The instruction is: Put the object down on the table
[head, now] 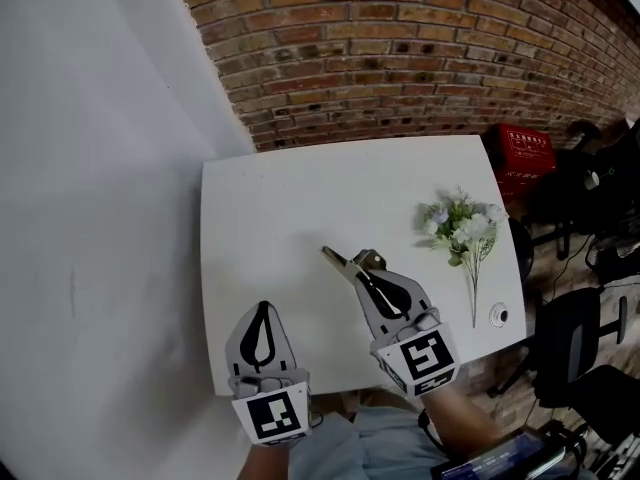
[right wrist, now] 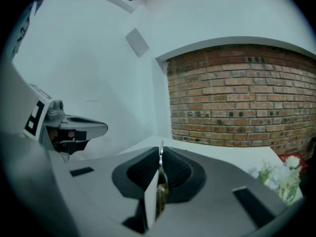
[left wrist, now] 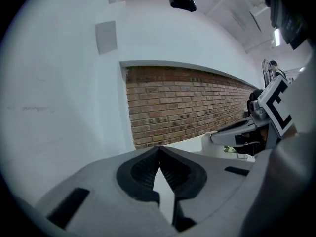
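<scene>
The right gripper (head: 362,273) was seen clamped on a thin, brass-coloured metal object (head: 343,260). In the right gripper view its jaws (right wrist: 160,154) were nearly closed, with the object (right wrist: 161,191) caught edge-on between the dark pads. In the head view the object's narrow end stuck out past the gripper tips, up and to the left, over the middle of the white table (head: 300,208). Whether it touched the table top could not be told.

The left gripper (head: 263,308) was held over the near left part of the table, well apart from the object. In the left gripper view its jaws (left wrist: 159,149) were brought together at the tips, and nothing was gripped between the pads. Both grippers were pointed away from the person, toward the brick wall (head: 400,48), and each was caught side-on in the other's view.

A small bunch of white and pale flowers (head: 462,223) was laid on the right side of the table, its stems turned toward the near edge. A small round white thing (head: 498,315) was set just beside the stem ends, near the table's right corner.

A red crate (head: 525,153) was seen beyond the table's far right corner. What it held could not be made out.
</scene>
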A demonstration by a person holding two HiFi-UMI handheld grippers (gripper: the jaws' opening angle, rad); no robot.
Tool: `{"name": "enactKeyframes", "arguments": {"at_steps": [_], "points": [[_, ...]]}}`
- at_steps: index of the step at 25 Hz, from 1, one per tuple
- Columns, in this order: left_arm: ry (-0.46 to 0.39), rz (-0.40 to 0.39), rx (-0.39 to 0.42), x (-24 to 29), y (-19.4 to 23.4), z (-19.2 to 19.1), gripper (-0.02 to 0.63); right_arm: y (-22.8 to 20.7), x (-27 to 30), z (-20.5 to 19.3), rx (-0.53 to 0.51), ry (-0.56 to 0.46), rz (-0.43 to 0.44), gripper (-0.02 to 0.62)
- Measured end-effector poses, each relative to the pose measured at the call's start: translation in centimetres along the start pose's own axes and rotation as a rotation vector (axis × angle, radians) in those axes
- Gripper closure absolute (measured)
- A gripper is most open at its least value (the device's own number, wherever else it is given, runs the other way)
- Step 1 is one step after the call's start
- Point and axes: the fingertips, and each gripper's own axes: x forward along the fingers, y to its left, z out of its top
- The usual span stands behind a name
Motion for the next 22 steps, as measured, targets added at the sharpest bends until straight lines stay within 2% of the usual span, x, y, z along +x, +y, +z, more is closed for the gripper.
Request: {"name": "enactKeyframes", "arguments": {"at_steps": [13, 22], "points": [[0.089, -0.039, -0.030, 3.5, 0.1, -5.0, 0.597, -1.1, 2.7, -5.6, 0.040, 0.109, -0.017, 0.565], [0.135, -0.058, -0.037, 4.6, 0.4, -7.0, 0.597, -0.9, 4.1, -7.5, 0.056, 0.148, -0.011, 0.564]]}}
